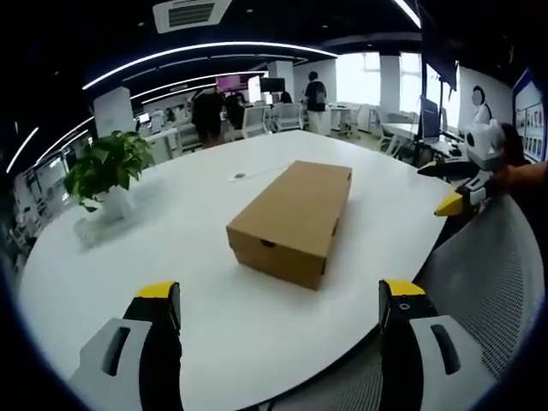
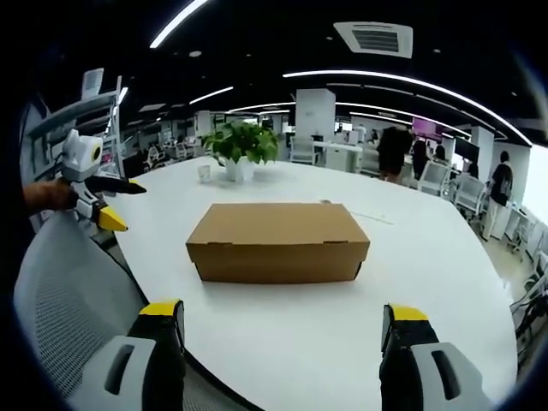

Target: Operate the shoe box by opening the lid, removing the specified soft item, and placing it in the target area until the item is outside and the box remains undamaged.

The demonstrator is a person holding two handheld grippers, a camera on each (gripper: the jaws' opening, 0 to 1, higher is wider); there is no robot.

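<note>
A closed brown cardboard shoe box (image 1: pixel 291 221) lies on the round white table (image 1: pixel 197 325), its lid down. In the left gripper view my left gripper (image 1: pixel 281 301) hovers over the near table edge, short of the box, jaws wide apart and holding nothing. My right gripper (image 1: pixel 441 187) comes in from the right, off the table's edge. In the right gripper view the box (image 2: pixel 278 241) lies side-on ahead of my open, empty right gripper (image 2: pixel 281 317). The left gripper (image 2: pixel 120 205) shows at the left, held by a hand. What the box holds is hidden.
A potted green plant (image 1: pixel 107 169) (image 2: pixel 241 141) stands on the table beyond the box. A grey mesh chair back (image 2: pixel 68 295) (image 1: pixel 488 291) sits at the table's near edge. People and desks fill the office (image 1: pixel 257 107) behind.
</note>
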